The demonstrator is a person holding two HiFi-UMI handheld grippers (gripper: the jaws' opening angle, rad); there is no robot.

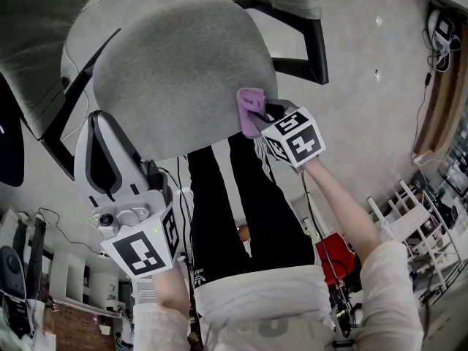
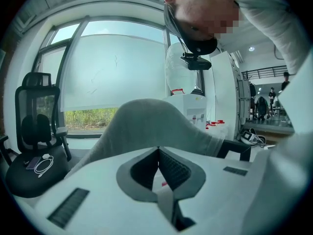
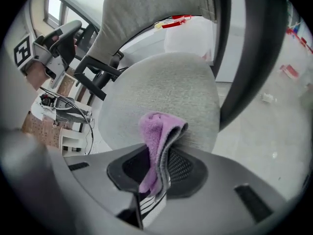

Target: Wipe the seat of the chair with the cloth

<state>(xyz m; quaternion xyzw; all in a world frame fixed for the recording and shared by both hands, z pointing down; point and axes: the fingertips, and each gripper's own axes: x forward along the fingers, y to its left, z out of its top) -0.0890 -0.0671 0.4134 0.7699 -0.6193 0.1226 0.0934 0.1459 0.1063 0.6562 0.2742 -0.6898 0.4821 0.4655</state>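
Observation:
A grey fabric chair seat (image 1: 179, 79) fills the upper middle of the head view, with black armrests on both sides. My right gripper (image 1: 257, 114) is shut on a folded purple cloth (image 1: 249, 110) that rests on the seat's near right edge. In the right gripper view the purple cloth (image 3: 157, 141) sticks up between the jaws, in front of the chair seat (image 3: 166, 97). My left gripper (image 1: 110, 168) is held at the lower left, off the seat, shut with nothing in it. The left gripper view shows the grey chair back (image 2: 146, 124) beyond the closed fingertips.
The chair's right armrest (image 1: 311, 46) and left armrest (image 1: 62, 123) flank the seat. The person's black striped trousers (image 1: 241, 203) stand just below the seat. A second black office chair (image 2: 36, 146) carrying a cable stands by the window. Shelving (image 1: 424, 225) stands at right.

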